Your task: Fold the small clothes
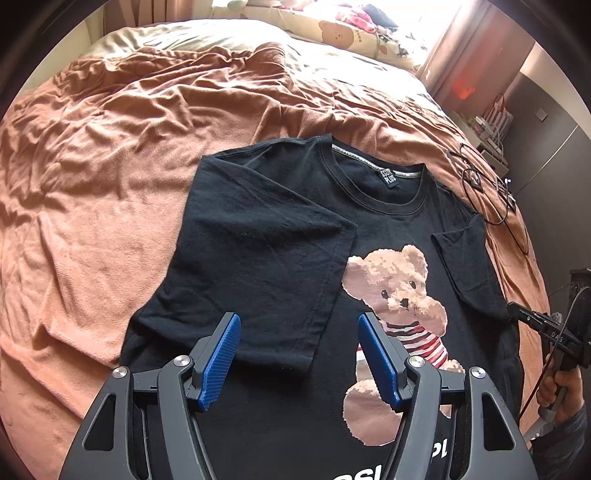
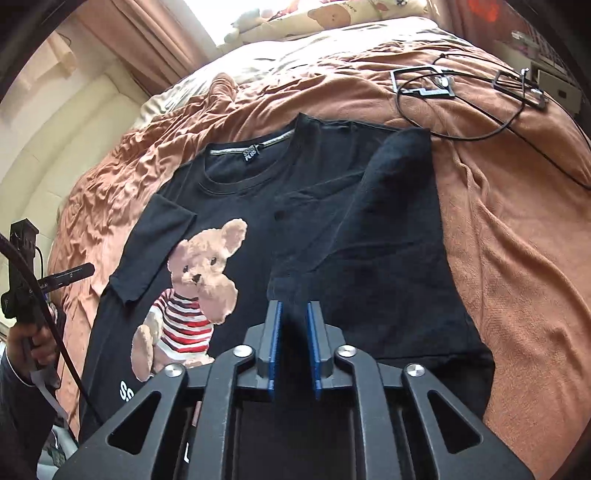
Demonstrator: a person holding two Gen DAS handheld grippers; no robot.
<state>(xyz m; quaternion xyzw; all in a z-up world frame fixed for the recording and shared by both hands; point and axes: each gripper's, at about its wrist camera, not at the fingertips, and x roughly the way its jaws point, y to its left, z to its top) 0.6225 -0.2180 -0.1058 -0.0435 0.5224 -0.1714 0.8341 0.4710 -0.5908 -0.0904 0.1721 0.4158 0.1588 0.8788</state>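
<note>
A black T-shirt [image 1: 258,240] with a teddy bear print [image 1: 399,288] lies face up on the bed, neck away from me. Both of its sides are folded inward over the chest; the left fold covers part of the bear. My left gripper [image 1: 298,321] hangs open just above the lower edge of the left fold, nothing between its blue pads. In the right wrist view the T-shirt [image 2: 388,258] shows its right side and sleeve folded in. My right gripper [image 2: 294,306] hovers over that fold with a narrow gap between its pads; they press on no cloth.
A wrinkled brown blanket [image 1: 92,221] covers the bed. Black cables and small metal frames [image 2: 443,85] lie on it right of the shirt. Bear-print pillows [image 1: 343,33] sit at the head. A person's hand [image 1: 561,387] grips the other gripper's handle.
</note>
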